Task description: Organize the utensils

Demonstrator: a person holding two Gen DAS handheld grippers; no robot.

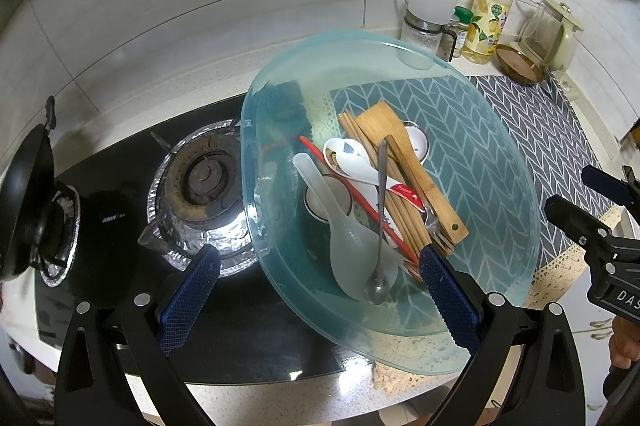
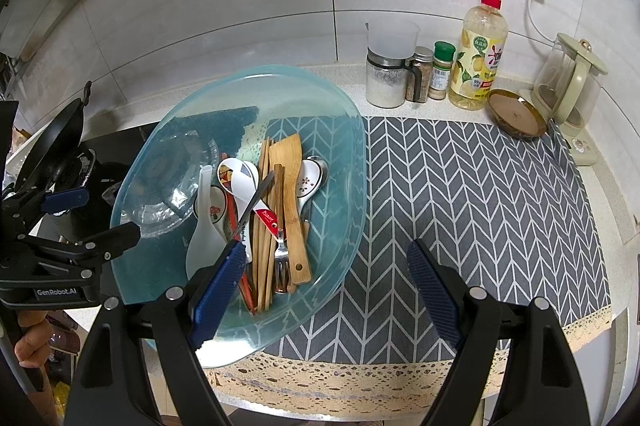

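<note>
A clear blue glass tray [image 1: 500, 161] [image 2: 344, 145] lies on the counter, partly on the patterned mat. It holds a heap of utensils: a wooden spatula [image 1: 416, 169] [image 2: 294, 201], wooden chopsticks [image 1: 404, 214] [image 2: 264, 226], white ceramic spoons [image 1: 352, 157] [image 2: 240, 181], a frosted plastic spoon [image 1: 340, 234] [image 2: 202, 234], a metal spoon [image 1: 378, 258], a fork [image 2: 282, 262] and red chopsticks [image 1: 360, 205]. My left gripper [image 1: 320, 302] is open above the tray's near left rim. My right gripper [image 2: 326, 290] is open above the tray's near right rim.
A gas stove [image 1: 200, 181] with a black wok [image 1: 24, 201] is left of the tray. The grey chevron mat [image 2: 480, 193] stretches right. Jars [image 2: 388, 73], a soap bottle [image 2: 480, 61], a brown dish [image 2: 516, 113] and a kettle [image 2: 572, 85] line the back wall.
</note>
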